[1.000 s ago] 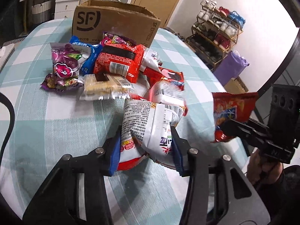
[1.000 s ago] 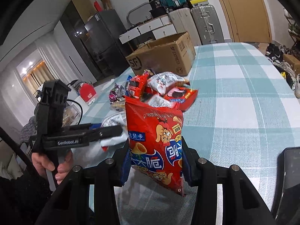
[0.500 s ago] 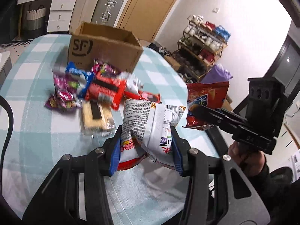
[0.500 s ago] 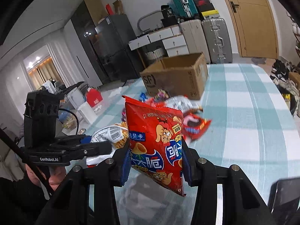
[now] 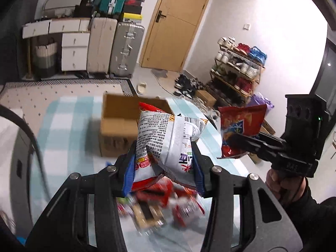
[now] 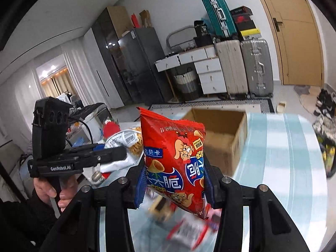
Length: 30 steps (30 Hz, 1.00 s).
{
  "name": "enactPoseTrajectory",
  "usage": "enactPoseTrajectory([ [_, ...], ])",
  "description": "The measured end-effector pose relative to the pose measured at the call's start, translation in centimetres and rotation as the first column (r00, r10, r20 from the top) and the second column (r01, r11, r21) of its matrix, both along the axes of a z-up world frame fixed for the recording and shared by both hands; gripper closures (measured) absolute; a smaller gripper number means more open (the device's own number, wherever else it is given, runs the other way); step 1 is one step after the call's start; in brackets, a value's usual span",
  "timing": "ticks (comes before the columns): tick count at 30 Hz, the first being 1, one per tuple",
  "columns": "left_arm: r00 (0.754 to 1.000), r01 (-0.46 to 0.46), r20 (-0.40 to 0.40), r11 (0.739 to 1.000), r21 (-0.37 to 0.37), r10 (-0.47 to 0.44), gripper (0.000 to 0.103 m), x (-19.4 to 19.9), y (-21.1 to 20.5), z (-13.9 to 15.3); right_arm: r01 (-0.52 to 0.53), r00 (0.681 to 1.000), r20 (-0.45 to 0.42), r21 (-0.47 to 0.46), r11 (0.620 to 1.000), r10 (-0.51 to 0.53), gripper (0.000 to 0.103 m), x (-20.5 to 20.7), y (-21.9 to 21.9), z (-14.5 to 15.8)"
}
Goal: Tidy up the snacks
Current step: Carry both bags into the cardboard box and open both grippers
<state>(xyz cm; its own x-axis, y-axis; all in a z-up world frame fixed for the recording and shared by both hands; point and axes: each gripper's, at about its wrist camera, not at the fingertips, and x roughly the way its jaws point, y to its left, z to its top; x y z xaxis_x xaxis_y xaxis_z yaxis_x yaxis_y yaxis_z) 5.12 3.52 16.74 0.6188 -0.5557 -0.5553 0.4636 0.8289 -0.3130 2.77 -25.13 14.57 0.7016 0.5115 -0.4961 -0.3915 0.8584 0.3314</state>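
Gripping a white snack bag (image 5: pixel 168 138) printed with black text, the left gripper (image 5: pixel 163 174) has its blue-padded jaws pressed into both sides of the crumpled lower half of the pack — the bag stands up between them, held in the air above the tabletop (image 5: pixel 69 130). The right gripper (image 6: pixel 175 185) is likewise clamped on a red snack bag (image 6: pixel 174 153) with cartoon figures and cone-shaped crisps printed on it; its jaws squeeze the bag's lower part and the top corner points up and to the left.

Each wrist view catches the other tool from the side: the left view shows the red bag sticking up out of the right gripper at the right edge, with a hand (image 5: pixel 279 184) in a dark sleeve wrapped round its handle, and the right view shows the white bag at the left with a hand (image 6: pixel 52 191) under its black body.

Below both held bags lies a blurred heap of snack packets (image 5: pixel 159 205) on the tabletop, which wears a pale teal-and-white checked cloth. Beyond the bags stands an open cardboard box (image 6: pixel 226 138) — flaps up, interior visible. Farther off are suitcases (image 5: pixel 126 50), white drawers (image 5: pixel 73 50), a wooden door (image 5: pixel 178 21) and a shoe rack (image 5: pixel 237 67).
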Motion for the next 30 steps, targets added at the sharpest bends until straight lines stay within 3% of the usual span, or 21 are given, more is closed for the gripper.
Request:
enactPoseTrajectory([
  [5, 0.999, -0.039, -0.023, 0.999, 0.022, 0.039, 0.06, 6.1, 1.0, 2.8, -0.017, 1.0, 0.01, -0.014, 1.0, 0.017, 0.058, 4.8, 0.7, 2.4],
  [10, 0.997, -0.04, -0.064, 0.997, 0.067, 0.044, 0.06, 12.5, -0.1, 3.2, -0.012, 1.0, 0.001, -0.016, 1.0, 0.012, 0.058, 9.8, 0.9, 3.5],
  [15, 0.991, -0.029, -0.127, 0.992, 0.126, 0.045, 0.06, 19.0, -2.8, 0.5, 0.023, 0.998, -0.056, -0.018, 1.0, -0.024, 0.058, 15.3, 0.7, 2.5],
  [19, 0.983, -0.023, -0.178, 0.988, 0.15, 0.05, 0.06, 22.5, -3.9, -2.2, 0.05, 0.989, -0.139, -0.055, 0.997, -0.057, 0.058, 19.3, 0.3, -0.7],
  [24, 0.973, -0.001, -0.227, 0.981, 0.195, 0.046, 0.06, 24.5, -5.4, -5.7, 0.038, 0.976, -0.211, -0.089, 0.995, -0.056, 0.058, 21.6, 0.4, -4.3],
  [30, 0.965, 0.004, -0.255, 0.976, 0.216, 0.052, 0.06, 23.7, -7.4, -10.2, 0.021, 0.969, -0.243, -0.11, 0.994, -0.047, 0.058, 22.3, 0.7, -6.9],
])
